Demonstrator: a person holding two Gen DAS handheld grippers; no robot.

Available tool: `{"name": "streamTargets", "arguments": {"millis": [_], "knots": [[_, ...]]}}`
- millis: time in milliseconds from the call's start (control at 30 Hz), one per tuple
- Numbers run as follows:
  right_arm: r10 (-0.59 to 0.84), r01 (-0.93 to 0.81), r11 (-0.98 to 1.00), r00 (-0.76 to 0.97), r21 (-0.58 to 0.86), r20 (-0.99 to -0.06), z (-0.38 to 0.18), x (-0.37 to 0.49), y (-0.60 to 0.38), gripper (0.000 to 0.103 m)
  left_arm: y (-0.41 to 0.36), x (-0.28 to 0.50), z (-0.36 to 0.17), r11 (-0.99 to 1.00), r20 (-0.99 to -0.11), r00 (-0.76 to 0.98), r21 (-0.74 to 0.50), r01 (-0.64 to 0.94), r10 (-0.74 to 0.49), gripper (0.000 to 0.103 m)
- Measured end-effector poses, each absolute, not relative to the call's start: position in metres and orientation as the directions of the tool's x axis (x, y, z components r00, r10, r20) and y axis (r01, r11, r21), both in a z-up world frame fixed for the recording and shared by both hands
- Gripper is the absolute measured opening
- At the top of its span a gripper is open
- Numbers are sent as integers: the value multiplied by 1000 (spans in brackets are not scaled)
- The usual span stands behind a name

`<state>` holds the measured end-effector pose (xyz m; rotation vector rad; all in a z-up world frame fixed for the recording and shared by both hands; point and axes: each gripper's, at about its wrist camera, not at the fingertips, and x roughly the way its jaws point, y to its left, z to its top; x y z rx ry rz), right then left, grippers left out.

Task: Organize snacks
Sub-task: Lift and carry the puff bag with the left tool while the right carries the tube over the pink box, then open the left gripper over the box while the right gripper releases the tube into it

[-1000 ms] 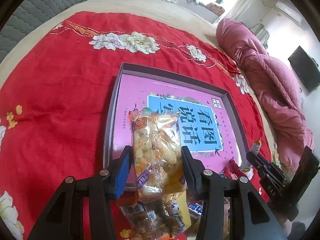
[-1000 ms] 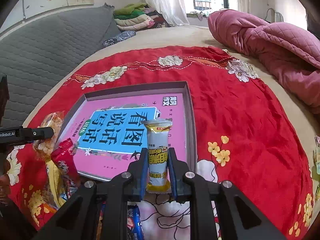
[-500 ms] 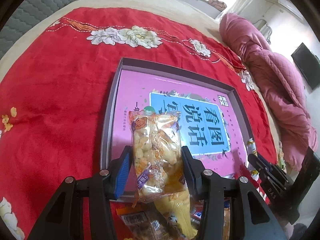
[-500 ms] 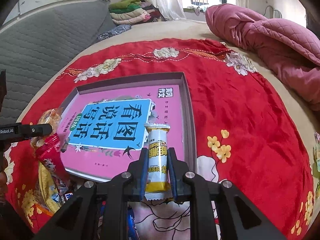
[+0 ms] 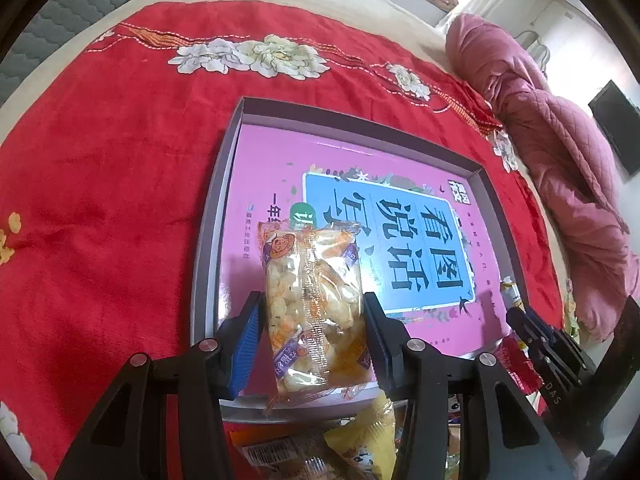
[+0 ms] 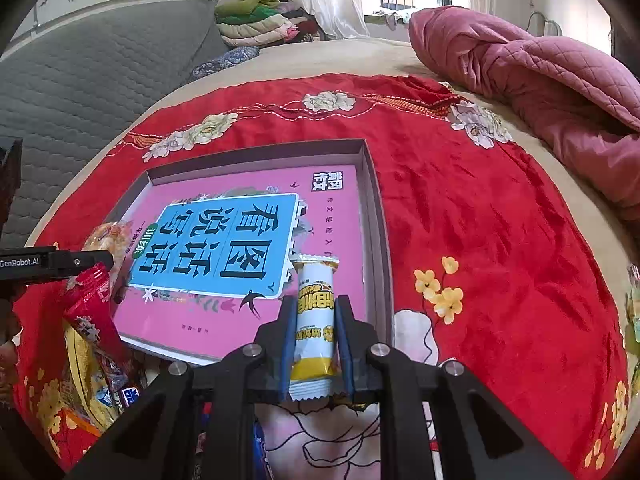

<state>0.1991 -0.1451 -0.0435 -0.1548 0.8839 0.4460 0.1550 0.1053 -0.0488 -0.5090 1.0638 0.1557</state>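
Observation:
My left gripper (image 5: 312, 332) is shut on a clear bag of puffed yellow snacks (image 5: 314, 304), held over the near left corner of a shallow grey box (image 5: 208, 240) lined with a pink and blue printed sheet. In the right wrist view my right gripper (image 6: 314, 332) is shut on a slim white and yellow snack bar (image 6: 314, 312), over the box (image 6: 374, 216) near its front right corner. The left gripper (image 6: 60, 260) with its bag (image 6: 110, 236) shows at the left edge there. The right gripper (image 5: 540, 340) appears at the lower right of the left wrist view.
The box lies on a red flowered cloth (image 6: 480, 208) spread over a bed. A heap of loose snack packets (image 6: 92, 344) lies in front of the box (image 5: 328, 448). A pink quilt (image 6: 540, 80) is bunched at the right, a grey padded headboard (image 6: 100, 80) at the left.
The left gripper with its bag has come down and forward over the box's near corner. The right gripper with its bar has edged slightly nearer the box.

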Motion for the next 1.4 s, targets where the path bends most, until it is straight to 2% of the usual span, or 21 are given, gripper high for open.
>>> {"name": "streamTargets", "arguments": {"millis": [400, 533, 700, 867, 933, 1000, 1400], "knots": [[316, -432, 900, 555, 57, -770, -44, 199, -147, 21, 102, 156, -50, 884, -881, 462, -292, -365, -100, 50], [319, -429, 901, 561, 61, -764, -43, 199, -149, 31, 102, 155, -49, 885, -884, 459, -282, -370, -90, 50], [317, -424, 903, 568, 60, -759, -41, 199, -150, 33, 102, 152, -47, 886, -883, 461, -278, -370, -84, 51], [323, -421, 905, 578, 65, -750, -39, 197, -151, 33, 104, 147, -41, 885, -877, 473, -283, -368, -84, 56], [323, -418, 906, 582, 66, -746, -37, 197, -152, 37, 104, 145, -36, 886, -873, 481, -285, -366, -82, 59], [327, -418, 906, 584, 71, -742, -37, 196, -153, 40, 104, 143, -34, 887, -871, 484, -286, -363, -83, 60], [333, -412, 908, 603, 75, -725, -30, 193, -157, 41, 104, 130, -26, 886, -869, 490, -281, -368, -72, 62]]}}
